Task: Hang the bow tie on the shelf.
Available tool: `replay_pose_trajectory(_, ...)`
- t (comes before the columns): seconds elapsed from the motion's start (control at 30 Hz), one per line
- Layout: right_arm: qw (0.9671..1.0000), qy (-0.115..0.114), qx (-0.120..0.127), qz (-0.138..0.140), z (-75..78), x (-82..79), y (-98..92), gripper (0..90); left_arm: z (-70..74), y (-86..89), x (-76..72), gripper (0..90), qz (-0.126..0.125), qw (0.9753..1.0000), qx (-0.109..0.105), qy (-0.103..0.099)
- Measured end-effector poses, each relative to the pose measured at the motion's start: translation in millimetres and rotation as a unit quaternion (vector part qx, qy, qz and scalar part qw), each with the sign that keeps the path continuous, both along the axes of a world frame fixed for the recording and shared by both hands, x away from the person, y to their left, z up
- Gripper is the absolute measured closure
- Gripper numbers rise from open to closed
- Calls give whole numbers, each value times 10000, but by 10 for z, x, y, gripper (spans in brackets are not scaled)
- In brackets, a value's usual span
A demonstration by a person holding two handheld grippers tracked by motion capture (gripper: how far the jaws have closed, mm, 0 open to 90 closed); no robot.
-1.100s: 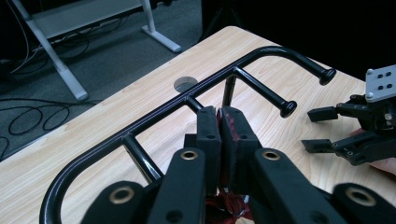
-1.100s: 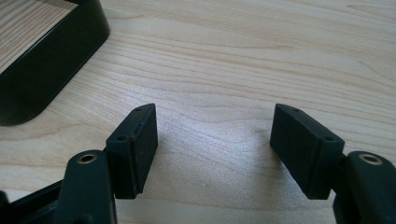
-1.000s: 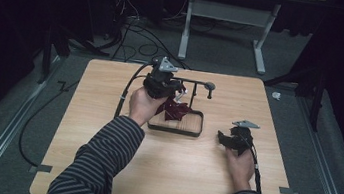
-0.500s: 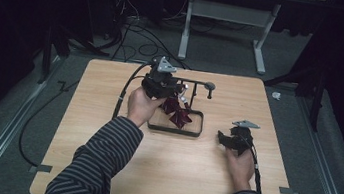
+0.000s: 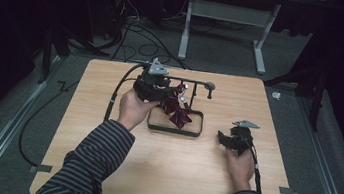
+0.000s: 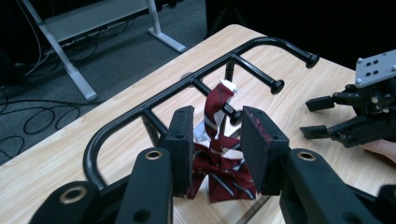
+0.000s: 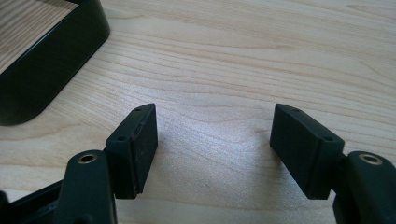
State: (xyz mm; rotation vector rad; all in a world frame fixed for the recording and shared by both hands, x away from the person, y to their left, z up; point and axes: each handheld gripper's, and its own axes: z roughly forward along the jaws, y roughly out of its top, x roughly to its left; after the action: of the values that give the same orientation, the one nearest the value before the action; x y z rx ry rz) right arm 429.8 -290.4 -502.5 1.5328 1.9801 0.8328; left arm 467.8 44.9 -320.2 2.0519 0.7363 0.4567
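Where it hangs off the black rack [image 6: 154, 100], striped tie [image 6: 215, 122] between the parted left claw [image 6: 217, 144]

The black two-jaw left gripper [image 5: 161, 89] is held far out by the left hand [image 5: 131, 109] on a striped-sleeved forearm [image 5: 96, 157], jaws parted. The right gripper [image 7: 212, 140] is rested near, jaws spread wide.

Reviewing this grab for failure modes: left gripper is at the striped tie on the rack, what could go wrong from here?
1. The dark red striped tie hangs off a rack peg; the left gripper stands open around it, so closing may catch only a loose fold and slip.
2. Pulling could snag the tie on the peg and tip the black rack.
3. The right gripper rests open on the table, away from the rack base, so nothing steadies it.
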Motion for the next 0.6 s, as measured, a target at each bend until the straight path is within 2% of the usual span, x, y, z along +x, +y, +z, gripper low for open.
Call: replay_pose_trajectory(0.6,10000,-3,-3,4,0,0,0,336,-81,315,-209,636,104,9997,-169,114)
